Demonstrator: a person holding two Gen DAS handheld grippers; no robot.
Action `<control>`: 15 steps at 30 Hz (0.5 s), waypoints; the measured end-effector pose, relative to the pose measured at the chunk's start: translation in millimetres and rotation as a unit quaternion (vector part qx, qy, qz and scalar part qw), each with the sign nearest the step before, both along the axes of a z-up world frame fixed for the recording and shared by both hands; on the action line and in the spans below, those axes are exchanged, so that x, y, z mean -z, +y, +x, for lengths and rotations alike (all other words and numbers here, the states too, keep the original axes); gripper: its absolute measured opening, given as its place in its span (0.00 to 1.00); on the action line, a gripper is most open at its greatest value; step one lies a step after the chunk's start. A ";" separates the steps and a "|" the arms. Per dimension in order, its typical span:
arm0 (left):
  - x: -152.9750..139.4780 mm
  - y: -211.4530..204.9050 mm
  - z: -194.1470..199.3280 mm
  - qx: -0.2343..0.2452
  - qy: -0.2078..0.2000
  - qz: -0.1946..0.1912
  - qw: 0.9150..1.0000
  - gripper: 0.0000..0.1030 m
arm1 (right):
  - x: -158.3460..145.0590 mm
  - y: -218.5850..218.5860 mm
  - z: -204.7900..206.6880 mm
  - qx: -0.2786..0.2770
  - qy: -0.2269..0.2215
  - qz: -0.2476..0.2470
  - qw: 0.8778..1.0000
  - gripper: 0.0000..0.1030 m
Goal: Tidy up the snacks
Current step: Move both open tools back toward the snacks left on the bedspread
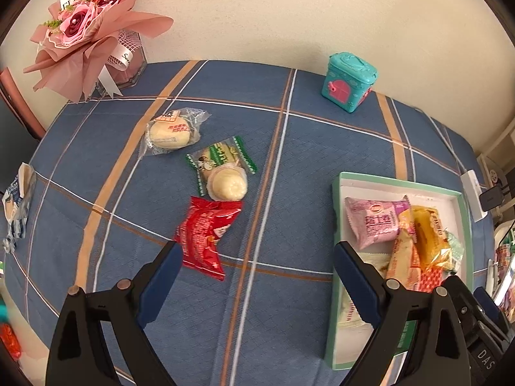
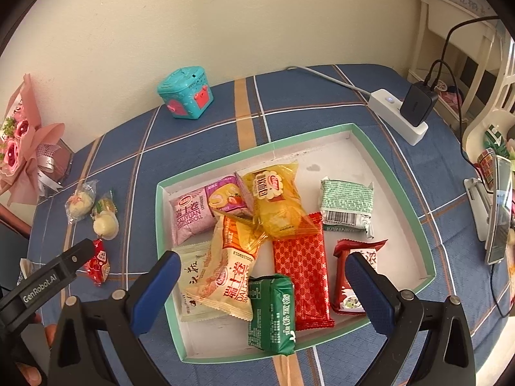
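Observation:
Three snacks lie loose on the blue checked cloth: a red packet (image 1: 202,234), a green-edged packet with a round cake (image 1: 222,170), and a clear-wrapped round pastry (image 1: 172,132). My left gripper (image 1: 257,251) hangs open over the cloth, and its left finger is just beside the red packet. The green-rimmed white tray (image 2: 257,151) holds several packets, among them a pink roll (image 2: 193,215), a yellow one (image 2: 276,206) and a dark green one (image 2: 272,312). Above the tray's near half my right gripper (image 2: 262,260) stands open, gripping nothing.
A teal toy box (image 1: 349,80) and a pink bouquet (image 1: 83,29) stand by the back wall. A power strip with a charger (image 2: 399,115) and a phone on a stand (image 2: 499,209) sit right of the tray. A blue-white packet (image 1: 16,206) lies at the left edge.

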State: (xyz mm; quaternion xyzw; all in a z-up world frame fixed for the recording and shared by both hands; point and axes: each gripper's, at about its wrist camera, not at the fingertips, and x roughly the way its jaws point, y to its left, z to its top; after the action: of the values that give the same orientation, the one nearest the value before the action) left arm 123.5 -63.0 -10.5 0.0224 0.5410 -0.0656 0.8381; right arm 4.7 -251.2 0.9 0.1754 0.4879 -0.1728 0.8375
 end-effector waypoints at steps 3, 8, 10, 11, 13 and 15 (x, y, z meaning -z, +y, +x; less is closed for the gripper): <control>1.8 6.0 1.8 -0.002 0.002 0.006 1.000 0.92 | 1.6 9.4 5.5 -0.010 0.005 -0.003 1.000 1.00; 3.3 27.2 10.0 -0.011 0.005 0.006 1.000 0.92 | 5.4 29.4 16.2 -0.026 0.009 0.002 1.000 1.00; 3.7 40.6 15.3 -0.028 0.005 0.014 0.999 0.92 | 6.9 41.0 21.0 -0.040 0.010 0.004 0.999 1.00; 4.0 50.4 18.4 -0.041 0.006 0.019 0.999 0.92 | 7.6 46.7 23.4 -0.046 0.011 0.005 0.999 1.00; 5.6 68.8 22.9 -0.063 0.008 0.029 0.998 0.92 | 8.9 59.0 28.1 -0.060 0.011 0.005 0.998 1.00; 8.0 84.2 24.6 -0.078 0.010 0.034 0.996 0.92 | 10.7 70.4 32.4 -0.068 0.009 0.009 0.998 1.00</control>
State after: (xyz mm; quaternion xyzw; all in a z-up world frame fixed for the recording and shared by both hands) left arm 148.1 21.2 -18.5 0.0075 0.5516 0.0181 0.8339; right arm 37.1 -180.8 -9.9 0.1479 0.5076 -0.1120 0.8414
